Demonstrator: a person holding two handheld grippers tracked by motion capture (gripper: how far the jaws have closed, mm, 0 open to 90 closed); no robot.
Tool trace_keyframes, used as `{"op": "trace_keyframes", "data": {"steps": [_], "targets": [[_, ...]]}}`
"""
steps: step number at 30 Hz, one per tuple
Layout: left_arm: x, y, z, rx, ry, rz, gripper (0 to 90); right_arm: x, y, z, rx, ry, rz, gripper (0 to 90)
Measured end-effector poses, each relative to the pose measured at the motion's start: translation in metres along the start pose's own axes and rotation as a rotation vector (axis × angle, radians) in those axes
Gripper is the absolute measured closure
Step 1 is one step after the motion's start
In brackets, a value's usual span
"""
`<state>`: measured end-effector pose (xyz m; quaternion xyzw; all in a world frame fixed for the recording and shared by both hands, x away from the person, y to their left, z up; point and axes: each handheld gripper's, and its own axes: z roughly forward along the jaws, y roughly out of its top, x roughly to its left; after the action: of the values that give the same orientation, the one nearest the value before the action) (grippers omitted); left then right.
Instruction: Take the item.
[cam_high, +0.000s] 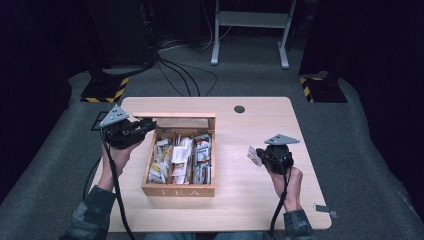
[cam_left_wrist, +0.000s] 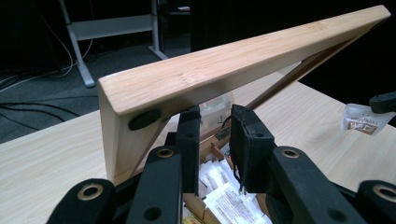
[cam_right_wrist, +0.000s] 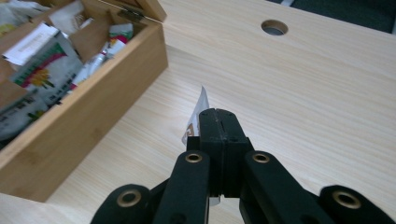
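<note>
One sachet (cam_right_wrist: 197, 116) is out of the tea box (cam_high: 177, 189), clamped in the right gripper (cam_high: 261, 156) over the table (cam_high: 260, 200) nr its right edge. Left gripper (cam_left_wrist: 214, 140), jaws apart w/ lid (cam_left_wrist: 224, 70) between, props it open. Left to do, prob.: set sachet down, more packets remain in box.

1. Left gripper (cam_high: 145, 125): held at the left of the high view, with its jaws pointing toward the right. In the left gripper view the jaws stand parted by a narrow gap.
2. Left hand (cam_high: 117, 152): wrapped around the gripper body, with the forearm entering from the bottom edge in a patterned sleeve.
3. Right gripper (cam_high: 259, 154): held at the right of the high view, jaws pointing left. In the right gripper view the jaws are pressed together, clamping a thin white packet.
4. Right hand (cam_high: 290, 182): grips from below, with the forearm rising from the bottom edge.
</note>
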<state>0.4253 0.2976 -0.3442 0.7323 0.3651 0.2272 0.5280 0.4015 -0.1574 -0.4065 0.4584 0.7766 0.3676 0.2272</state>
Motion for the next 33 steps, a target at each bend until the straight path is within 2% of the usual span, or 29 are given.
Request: {"op": "trace_keyframes", "data": {"steps": [7, 8, 9, 19, 24, 28, 33], "targets": [[0.000, 0.000, 0.000, -0.001, -0.001, 0.002, 72.8, -0.011, -0.009, 0.010, 0.014, -0.025, 0.018, 90.0], [0.000, 0.000, 0.000, -0.001, -0.001, 0.002, 72.8, -0.012, -0.010, 0.011, 0.016, -0.030, 0.033, 90.0], [0.000, 0.000, 0.000, 0.000, -0.002, 0.001, 72.8, -0.015, -0.011, 0.013, 0.022, -0.035, 0.020, 90.0], [0.000, 0.000, 0.000, 0.001, -0.003, 0.003, 72.8, -0.031, -0.028, 0.037, 0.066, -0.064, 0.086, 90.0], [0.000, 0.000, 0.000, -0.002, -0.002, 0.004, 72.8, -0.039, -0.034, 0.049, 0.094, -0.054, 0.126, 90.0], [0.000, 0.000, 0.001, -0.003, -0.001, 0.005, 72.8, -0.044, -0.037, 0.057, 0.106, -0.073, 0.131, 90.0], [0.000, 0.000, 0.001, -0.002, -0.003, 0.008, 72.8, -0.054, -0.042, 0.067, 0.124, -0.093, 0.177, 90.0]]}}
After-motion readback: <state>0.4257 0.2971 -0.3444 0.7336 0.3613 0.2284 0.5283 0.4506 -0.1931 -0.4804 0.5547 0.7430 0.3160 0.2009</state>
